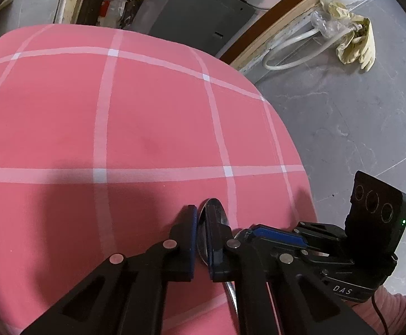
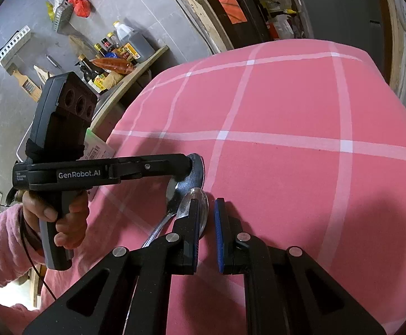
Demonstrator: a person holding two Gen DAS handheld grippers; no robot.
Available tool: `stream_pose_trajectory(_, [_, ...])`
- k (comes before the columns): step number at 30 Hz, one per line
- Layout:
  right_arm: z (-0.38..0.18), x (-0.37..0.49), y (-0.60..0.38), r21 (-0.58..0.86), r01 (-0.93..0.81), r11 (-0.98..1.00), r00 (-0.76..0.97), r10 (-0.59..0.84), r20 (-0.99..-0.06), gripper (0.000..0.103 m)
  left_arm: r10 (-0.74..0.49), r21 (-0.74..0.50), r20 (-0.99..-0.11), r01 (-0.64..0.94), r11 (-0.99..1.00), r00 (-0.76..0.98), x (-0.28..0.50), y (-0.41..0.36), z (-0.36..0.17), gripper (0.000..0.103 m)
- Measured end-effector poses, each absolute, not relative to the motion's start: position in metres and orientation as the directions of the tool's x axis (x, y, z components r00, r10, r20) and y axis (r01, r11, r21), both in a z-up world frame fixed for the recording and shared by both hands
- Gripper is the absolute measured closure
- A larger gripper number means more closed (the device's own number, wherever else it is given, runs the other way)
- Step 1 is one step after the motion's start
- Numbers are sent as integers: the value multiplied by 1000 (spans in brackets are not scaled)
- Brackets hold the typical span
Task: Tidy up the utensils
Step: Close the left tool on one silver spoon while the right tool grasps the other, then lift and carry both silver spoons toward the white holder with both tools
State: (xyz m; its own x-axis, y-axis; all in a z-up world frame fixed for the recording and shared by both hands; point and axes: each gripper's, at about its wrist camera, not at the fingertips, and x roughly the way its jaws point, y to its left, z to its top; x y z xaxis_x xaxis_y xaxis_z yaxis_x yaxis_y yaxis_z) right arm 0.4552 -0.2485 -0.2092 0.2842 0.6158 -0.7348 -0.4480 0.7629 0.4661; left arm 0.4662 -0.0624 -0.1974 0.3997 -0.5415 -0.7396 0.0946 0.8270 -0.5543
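While each claw (image 1: pixel 201 240) (image 2: pixel 206 234) clamps a spoon (image 1: pixel 214 215) (image 2: pixel 194 201) — both over pink cloth (image 1: pixel 119 111).

Each wrist camera looks steeply down along its own fingers, close above the pink cloth-covered table with white grid lines (image 1: pixel 147 111). The left view faces the table's far right edge, the right view its far left edge; both share the table's near middle.

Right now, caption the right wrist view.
Right gripper sits over a spoon; left gripper clamps a second spoon on pink checked cloth.
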Motion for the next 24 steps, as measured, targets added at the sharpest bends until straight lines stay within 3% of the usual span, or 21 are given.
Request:
stream_pose_trajectory(6, [-210, 456, -246, 476, -446, 758, 261, 619, -741, 93, -545, -558, -747, 87, 825, 381, 466, -63, -197, 99])
stream_pose_trajectory(8, [-210, 455, -245, 468, -444, 764, 263, 611, -747, 100, -537, -550, -752, 86, 831, 383, 464, -64, -195, 99])
stream_pose_trajectory(14, [-200, 443, -254, 482, -418, 770, 307, 619, -723, 102, -507, -522, -755, 88, 849, 415, 455, -64, -182, 101])
stream_pose_trajectory(24, [-163, 406, -274, 457, -354, 816, 461, 578, -674, 101, -401, -389, -759, 137, 911, 512, 425, -73, -144, 101])
